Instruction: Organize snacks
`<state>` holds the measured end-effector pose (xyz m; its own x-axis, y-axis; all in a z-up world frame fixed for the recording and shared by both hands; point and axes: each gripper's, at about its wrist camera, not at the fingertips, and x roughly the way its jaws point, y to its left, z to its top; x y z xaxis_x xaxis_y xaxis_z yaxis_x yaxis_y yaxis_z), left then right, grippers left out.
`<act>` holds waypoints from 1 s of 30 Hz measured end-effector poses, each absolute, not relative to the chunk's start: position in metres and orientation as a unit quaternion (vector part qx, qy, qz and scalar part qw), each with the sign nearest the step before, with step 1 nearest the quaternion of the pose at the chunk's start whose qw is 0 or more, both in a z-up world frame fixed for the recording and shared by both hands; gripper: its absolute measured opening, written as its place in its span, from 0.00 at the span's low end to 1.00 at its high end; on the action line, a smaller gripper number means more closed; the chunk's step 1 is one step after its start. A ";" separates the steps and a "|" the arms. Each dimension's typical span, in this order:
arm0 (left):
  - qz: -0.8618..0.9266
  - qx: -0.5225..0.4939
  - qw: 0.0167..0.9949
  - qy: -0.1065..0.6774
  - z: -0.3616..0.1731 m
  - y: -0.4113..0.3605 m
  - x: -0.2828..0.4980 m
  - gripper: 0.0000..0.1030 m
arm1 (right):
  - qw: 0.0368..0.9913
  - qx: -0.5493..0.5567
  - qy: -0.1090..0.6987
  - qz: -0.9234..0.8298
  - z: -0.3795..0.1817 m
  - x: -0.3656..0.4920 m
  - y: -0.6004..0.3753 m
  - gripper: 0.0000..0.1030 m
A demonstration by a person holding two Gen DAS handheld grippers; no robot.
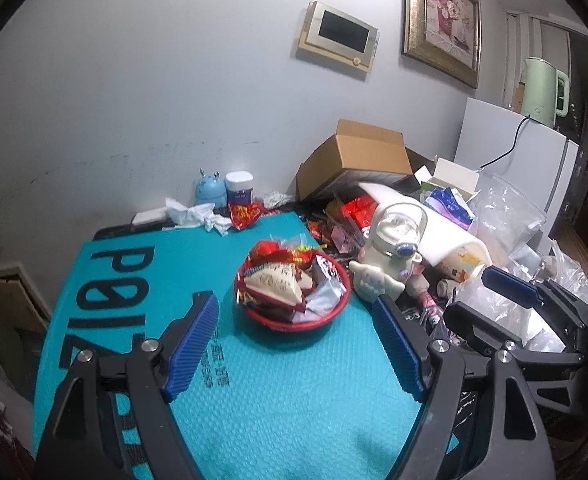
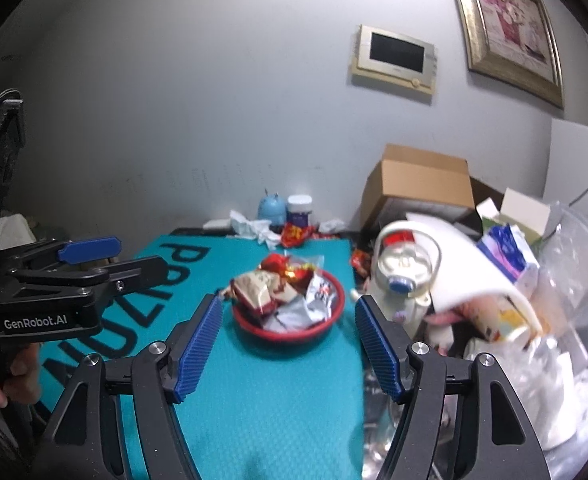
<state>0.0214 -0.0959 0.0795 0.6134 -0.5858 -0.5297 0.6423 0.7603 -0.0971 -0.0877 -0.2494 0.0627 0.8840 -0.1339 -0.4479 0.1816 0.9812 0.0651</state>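
The teal bubble-textured mat [image 1: 278,392] covers the desk; the round red plastic basket [image 1: 294,322], heaped with wrapped snacks [image 1: 272,282], sits near its right edge. The left gripper [image 1: 296,344] and right gripper [image 2: 288,346] both stand apart and empty, basket straight ahead, neither clearly nearer.
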 end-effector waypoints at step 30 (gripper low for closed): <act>-0.319 0.036 0.898 0.300 0.054 -0.092 0.018 0.77 | 0.959 0.069 0.267 -0.065 0.035 -0.079 -0.255 0.67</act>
